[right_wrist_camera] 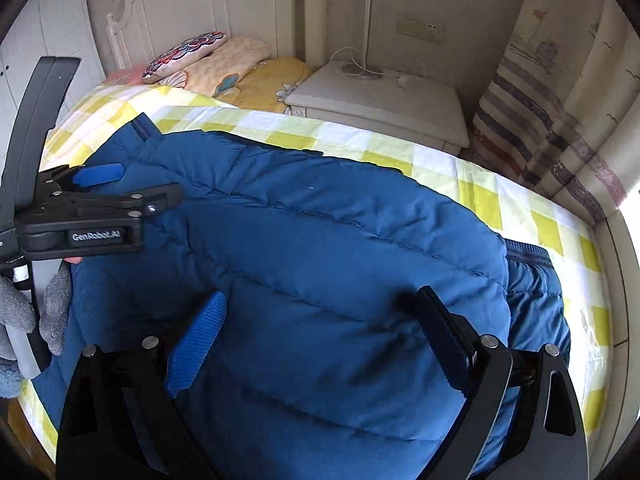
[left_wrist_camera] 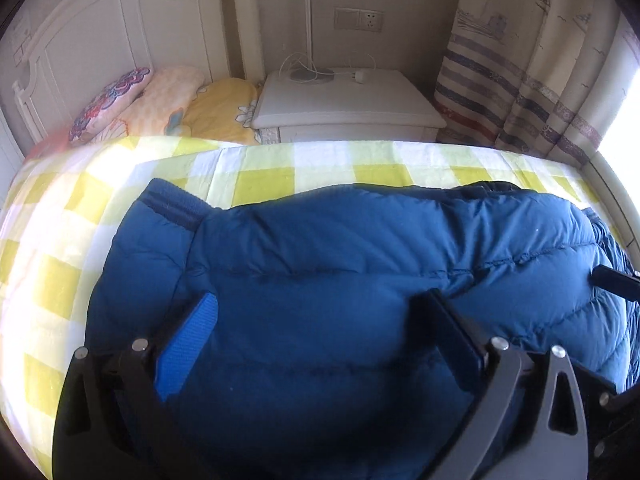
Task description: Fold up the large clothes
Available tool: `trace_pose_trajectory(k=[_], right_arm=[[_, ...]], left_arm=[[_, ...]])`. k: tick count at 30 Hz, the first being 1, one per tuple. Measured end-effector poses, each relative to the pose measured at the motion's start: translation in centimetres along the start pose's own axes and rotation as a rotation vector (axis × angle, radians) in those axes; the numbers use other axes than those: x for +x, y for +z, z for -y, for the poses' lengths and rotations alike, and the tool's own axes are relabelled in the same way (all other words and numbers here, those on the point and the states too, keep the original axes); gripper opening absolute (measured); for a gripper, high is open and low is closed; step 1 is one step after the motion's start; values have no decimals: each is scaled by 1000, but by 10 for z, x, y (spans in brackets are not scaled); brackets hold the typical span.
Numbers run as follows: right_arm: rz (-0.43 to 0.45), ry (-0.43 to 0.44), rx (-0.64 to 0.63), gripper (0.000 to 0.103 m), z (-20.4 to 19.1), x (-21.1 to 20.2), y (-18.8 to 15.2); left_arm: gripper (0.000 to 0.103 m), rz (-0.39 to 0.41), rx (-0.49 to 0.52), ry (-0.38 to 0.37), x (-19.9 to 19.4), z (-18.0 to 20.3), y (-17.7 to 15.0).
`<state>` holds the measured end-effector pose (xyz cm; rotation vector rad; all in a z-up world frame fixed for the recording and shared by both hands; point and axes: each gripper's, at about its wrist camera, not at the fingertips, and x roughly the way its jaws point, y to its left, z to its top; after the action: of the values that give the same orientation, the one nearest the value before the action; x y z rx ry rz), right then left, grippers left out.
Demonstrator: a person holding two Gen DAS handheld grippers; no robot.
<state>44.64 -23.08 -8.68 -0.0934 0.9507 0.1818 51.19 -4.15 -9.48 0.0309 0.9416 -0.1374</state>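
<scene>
The jacket [left_wrist_camera: 340,280] lies spread on the bed [left_wrist_camera: 60,240] before me, under both my hand-held grippers: the left hand-held gripper [left_wrist_camera: 320,312] over its middle, the right hand-held gripper [right_wrist_camera: 320,312] beside it. Behind, pillows [left_wrist_camera: 136,104] sit at the headboard [left_wrist_camera: 100,32]; the nightstand [left_wrist_camera: 344,100] stands to their right, the curtain [left_wrist_camera: 520,72] farther right.

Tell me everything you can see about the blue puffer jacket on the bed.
The blue puffer jacket is quilted with stitched horizontal seams and looks smooth and padded. It lies folded in a bulky mound on the yellow-checked bedsheet, with darker ribbed trim showing at its far left edge. The open left gripper and open right gripper hover close over it.
</scene>
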Motion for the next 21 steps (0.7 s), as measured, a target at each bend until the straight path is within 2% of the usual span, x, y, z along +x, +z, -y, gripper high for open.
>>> trace_pose_trajectory(k=[3, 4, 5, 7, 9, 11, 15, 21], right_arm=[[16, -76, 125, 91, 52, -3, -11], [25, -74, 182, 91, 71, -4, -18], [35, -40, 251, 91, 89, -3, -25], [53, 61, 370, 91, 116, 1, -36], [50, 95, 388, 92, 119, 6, -38], [38, 90, 377, 94, 116, 10, -35], [47, 147, 404, 97, 121, 15, -36], [113, 240, 471, 97, 133, 9, -43]], left_arm=[[101, 47, -70, 19, -9, -41, -5], [101, 68, -80, 39, -14, -55, -8], [101, 86, -97, 56, -16, -67, -12], [101, 80, -171, -1, -15, -96, -18], [101, 15, -286, -49, -1, -120, -22], [100, -26, -344, -97, 10, -131, -22], [100, -7, -336, -105, 10, -131, -24], [100, 33, -411, -187, 7, -144, -30]])
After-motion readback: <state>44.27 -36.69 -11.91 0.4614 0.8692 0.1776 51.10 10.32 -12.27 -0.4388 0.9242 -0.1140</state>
